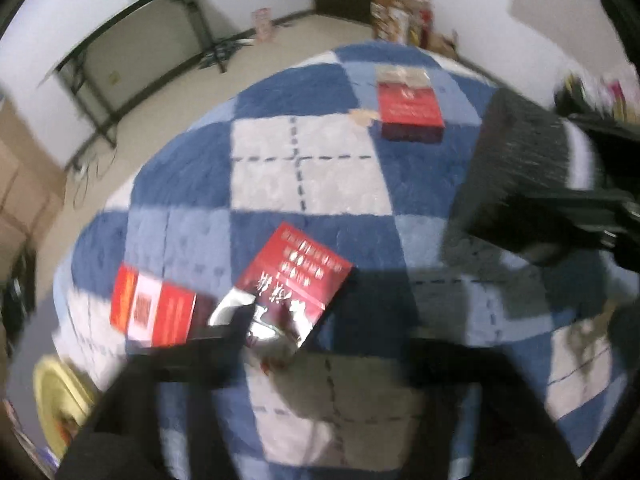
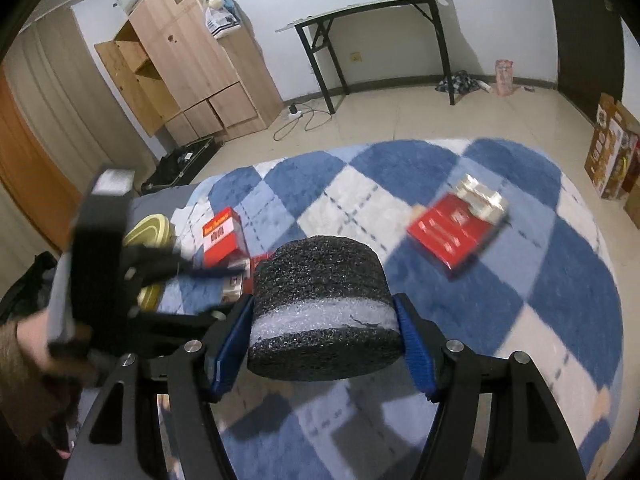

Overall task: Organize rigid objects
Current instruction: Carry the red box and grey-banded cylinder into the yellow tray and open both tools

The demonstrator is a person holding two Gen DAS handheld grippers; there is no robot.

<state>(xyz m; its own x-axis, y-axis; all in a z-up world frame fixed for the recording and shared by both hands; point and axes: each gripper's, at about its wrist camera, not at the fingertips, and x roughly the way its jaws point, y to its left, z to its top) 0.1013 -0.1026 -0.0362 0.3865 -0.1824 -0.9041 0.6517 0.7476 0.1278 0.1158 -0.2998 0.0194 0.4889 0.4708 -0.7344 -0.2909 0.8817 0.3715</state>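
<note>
My right gripper [image 2: 326,326] is shut on a black and white foam roll [image 2: 322,308] and holds it above the blue checkered rug [image 2: 540,288]. The roll also shows in the left wrist view [image 1: 520,168], at the right. My left gripper [image 1: 320,352] is open above the rug, close over a red and silver box [image 1: 292,280]; it also shows in the right wrist view [image 2: 200,272]. A second red box [image 1: 154,308] lies to its left. A third red box [image 1: 410,108] lies at the rug's far side, also in the right wrist view [image 2: 456,228].
A yellow round thing [image 2: 150,228] lies at the rug's left edge. A black folding table [image 2: 372,12] and a wooden cabinet [image 2: 188,60] stand by the wall. Cardboard boxes [image 2: 612,152] stand at the right. A cable [image 2: 300,120] lies on the tile floor.
</note>
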